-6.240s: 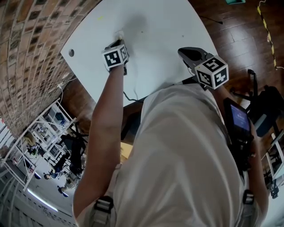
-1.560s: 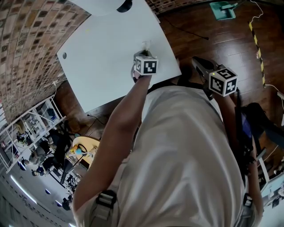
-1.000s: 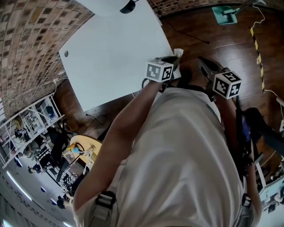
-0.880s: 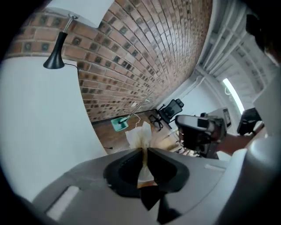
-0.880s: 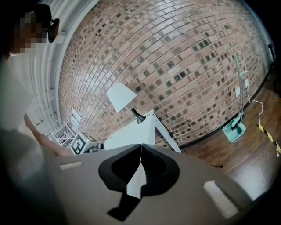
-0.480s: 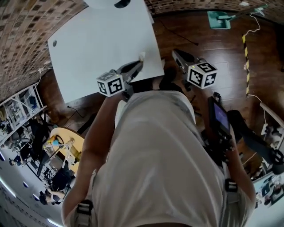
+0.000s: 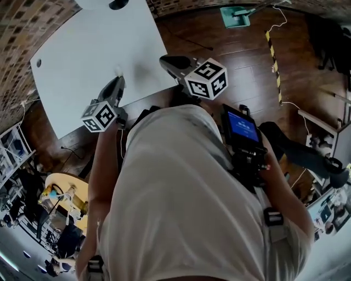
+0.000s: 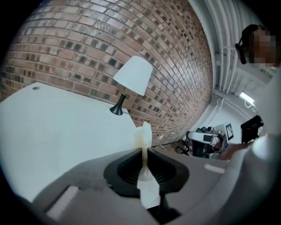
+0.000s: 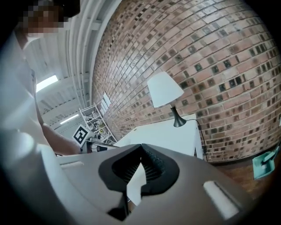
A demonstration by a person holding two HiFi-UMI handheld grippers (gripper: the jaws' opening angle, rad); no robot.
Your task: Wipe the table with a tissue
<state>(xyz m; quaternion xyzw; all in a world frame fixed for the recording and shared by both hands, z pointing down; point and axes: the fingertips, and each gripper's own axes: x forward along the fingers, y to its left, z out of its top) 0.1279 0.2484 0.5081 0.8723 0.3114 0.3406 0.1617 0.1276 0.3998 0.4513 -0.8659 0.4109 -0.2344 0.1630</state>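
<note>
A crumpled white tissue (image 8: 143, 137) with a yellowish stain sticks up from my left gripper (image 8: 144, 150), which is shut on it. In the head view the left gripper (image 7: 117, 81) hangs just above the near edge of the white table (image 7: 77, 49), the tissue (image 7: 118, 71) at its tip and lifted off the surface. My right gripper (image 7: 163, 59) hovers at the table's right corner, apart from the tissue. In the right gripper view its jaws (image 9: 141, 148) meet at the tips with nothing between them.
A white-shaded lamp (image 8: 133, 74) stands at the table's far edge against the brick wall (image 8: 88, 39). Wooden floor lies to the right, with a green tool (image 7: 235, 15) and striped tape (image 7: 272, 52). A metal shelf rack (image 9: 94, 116) stands at the left.
The left gripper has lifted the tissue off the table and swung it from the right corner leftward along the near edge. The right gripper has moved up toward the table's corner.
</note>
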